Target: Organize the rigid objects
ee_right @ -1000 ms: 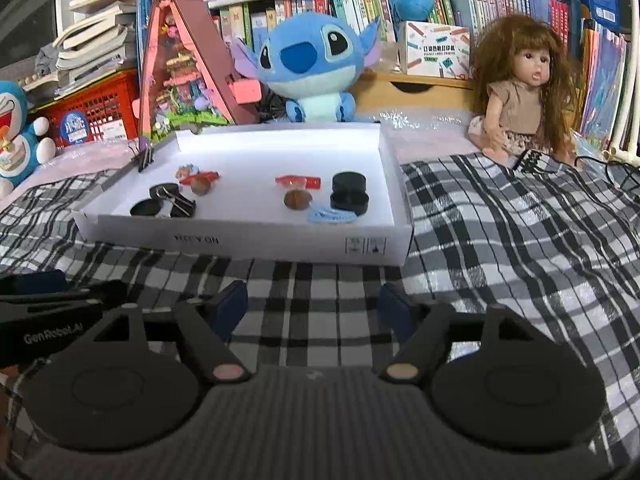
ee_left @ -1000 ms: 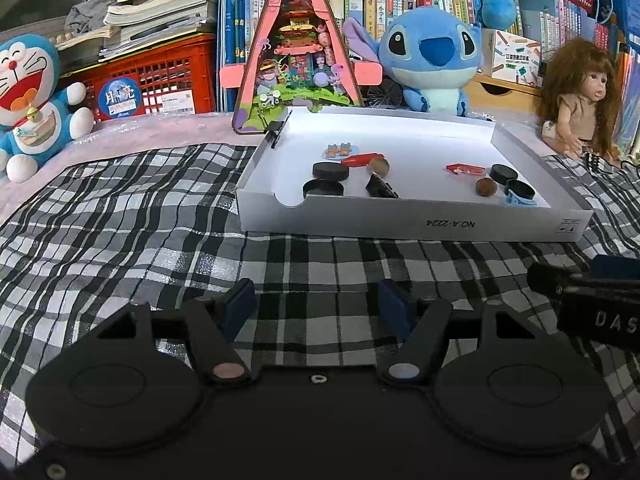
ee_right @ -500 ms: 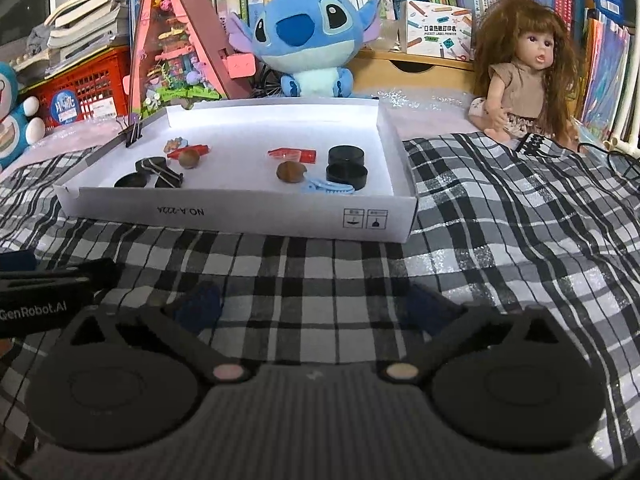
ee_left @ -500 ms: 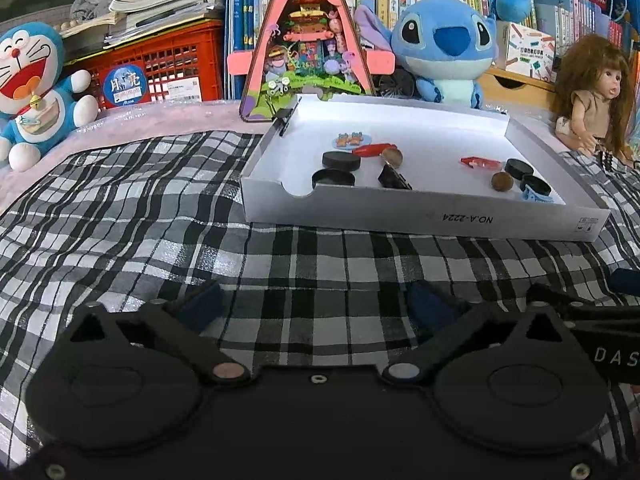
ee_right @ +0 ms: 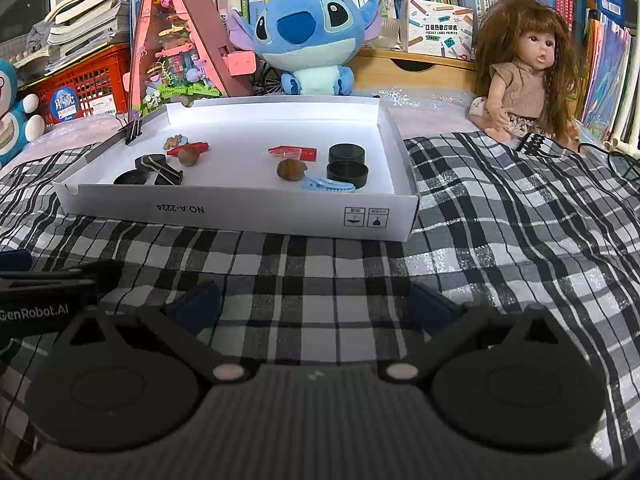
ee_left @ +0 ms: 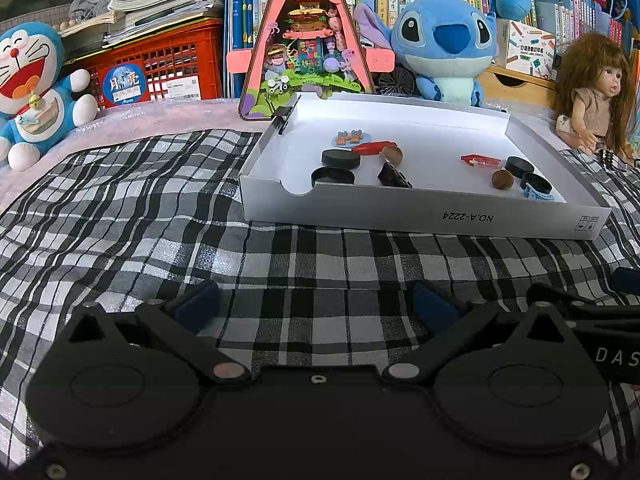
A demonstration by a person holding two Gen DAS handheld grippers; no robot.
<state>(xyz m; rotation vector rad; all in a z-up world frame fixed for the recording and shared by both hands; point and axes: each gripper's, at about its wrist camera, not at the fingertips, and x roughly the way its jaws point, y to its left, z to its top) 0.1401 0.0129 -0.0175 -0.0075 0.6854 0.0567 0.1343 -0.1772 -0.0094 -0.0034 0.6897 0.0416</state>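
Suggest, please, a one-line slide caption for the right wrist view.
Open right gripper hovers over plaid cloth, facing a white tray holding black caps, nuts, clips.

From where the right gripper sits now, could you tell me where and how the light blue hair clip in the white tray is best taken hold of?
Probably across its narrow width, near mid-length, coming down from above. The hair clip lies flat and lengthwise along the white tray front wall, with a black round lid just behind, so a low frontal approach looks blocked. The right gripper is open.
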